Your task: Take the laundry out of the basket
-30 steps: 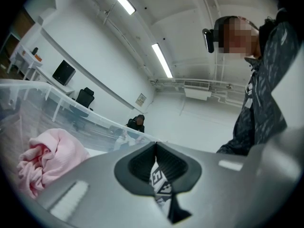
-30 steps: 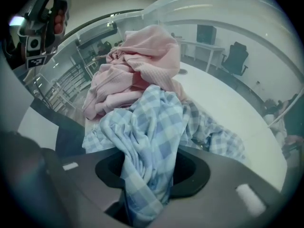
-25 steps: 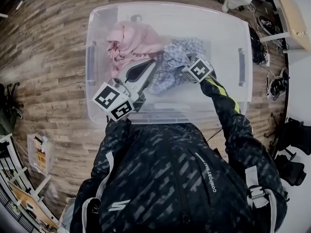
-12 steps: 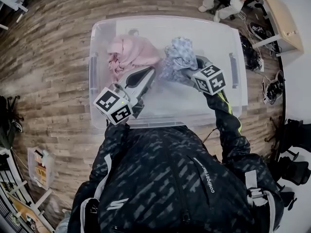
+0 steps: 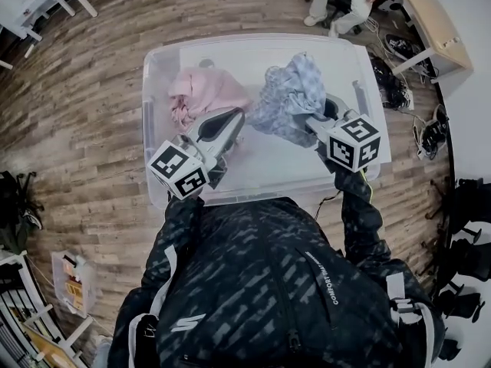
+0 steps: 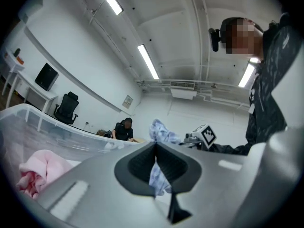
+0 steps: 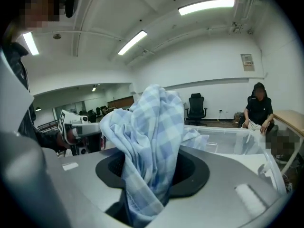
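The right gripper (image 5: 317,116) has its fingers clenched on the blue checked cloth (image 5: 291,94), which bunches and hangs to their far-left side, above the right half of the basket (image 5: 261,38). The left gripper (image 5: 229,117), fingers pressed together on nothing, points toward the pink garment (image 5: 203,94) just beyond, making it the nearer hand for that piece.

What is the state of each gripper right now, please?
Left gripper: jaws shut, empty.
Right gripper: jaws shut on the blue checked cloth.
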